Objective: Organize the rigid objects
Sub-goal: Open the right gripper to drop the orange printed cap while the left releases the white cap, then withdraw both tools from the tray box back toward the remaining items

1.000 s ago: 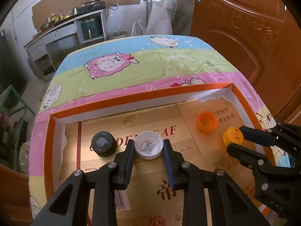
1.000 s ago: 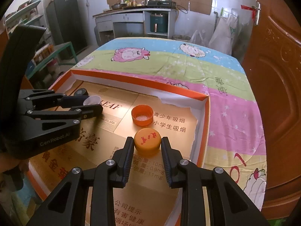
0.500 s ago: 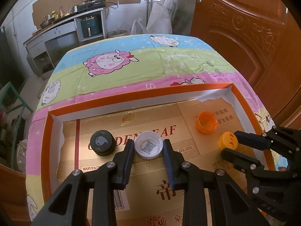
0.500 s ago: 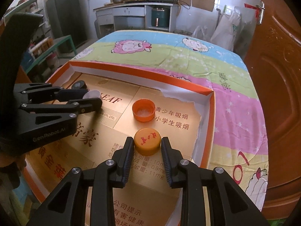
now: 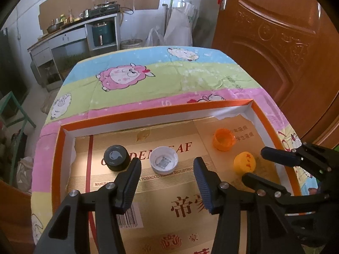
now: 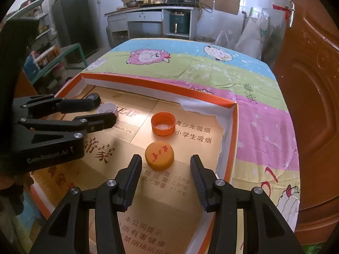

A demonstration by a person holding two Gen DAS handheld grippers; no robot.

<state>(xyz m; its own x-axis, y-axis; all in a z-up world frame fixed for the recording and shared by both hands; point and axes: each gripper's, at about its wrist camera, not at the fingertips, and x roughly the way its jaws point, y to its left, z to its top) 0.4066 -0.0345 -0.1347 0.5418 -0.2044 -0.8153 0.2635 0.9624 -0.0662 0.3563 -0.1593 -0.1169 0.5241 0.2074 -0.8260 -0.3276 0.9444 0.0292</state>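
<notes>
My left gripper (image 5: 167, 173) and right gripper (image 6: 166, 165) both stand spread, jaws just opened, nothing held.

The white cap (image 5: 163, 162) sits upside down in the tray (image 5: 148, 112) just ahead of my left fingertips, the black cap (image 5: 117, 157) beside it; the yellow cap (image 6: 159, 154) lies between my right tips, the orange cap (image 6: 163, 123) beyond it. Pulling back crooked, a pad could clip a loose cap and skid it out of place. My left finger looks close to the black cap, though the fisheye may exaggerate. My two grippers also sit near enough to knock together.
</notes>
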